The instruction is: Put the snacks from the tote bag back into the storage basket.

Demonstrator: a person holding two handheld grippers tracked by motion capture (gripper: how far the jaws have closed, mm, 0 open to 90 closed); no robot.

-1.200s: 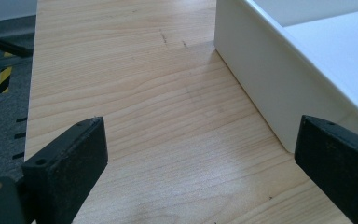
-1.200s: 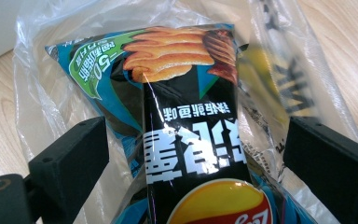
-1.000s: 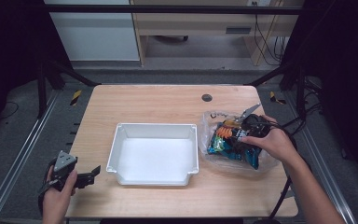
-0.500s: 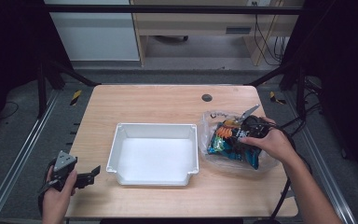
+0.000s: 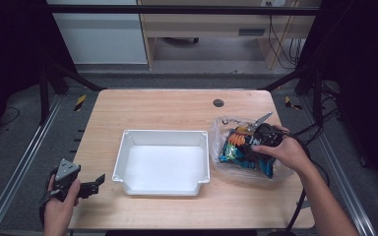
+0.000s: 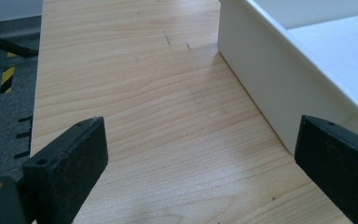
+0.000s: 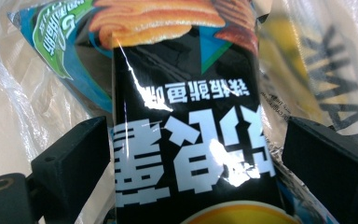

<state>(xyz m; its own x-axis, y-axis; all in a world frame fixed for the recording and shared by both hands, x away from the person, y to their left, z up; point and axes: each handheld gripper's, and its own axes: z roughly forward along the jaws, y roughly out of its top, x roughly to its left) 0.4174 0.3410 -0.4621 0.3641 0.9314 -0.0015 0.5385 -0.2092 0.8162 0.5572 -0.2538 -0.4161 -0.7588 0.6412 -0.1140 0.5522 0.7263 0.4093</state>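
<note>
right hand-held gripper (image 5: 250,139) hangs inside the clear plastic bag (image 5: 226,125) at the worktop's (image 5: 167,105) right side, jaws apart on either side of a black snack packet (image 7: 186,140), not clamped. judged light, soft and crinkly, with slippery foil; its contents are likely fragile. grip across the packet's narrow width, near the upper seam, with gentle pressure. bag film crowds both jaws and may snag. the white tray (image 5: 123,152) sits just left of the bag, empty. left hand-held gripper (image 5: 96,183) rests jaws apart, near the front-left edge, beside the tray wall (image 6: 261,84).
</note>
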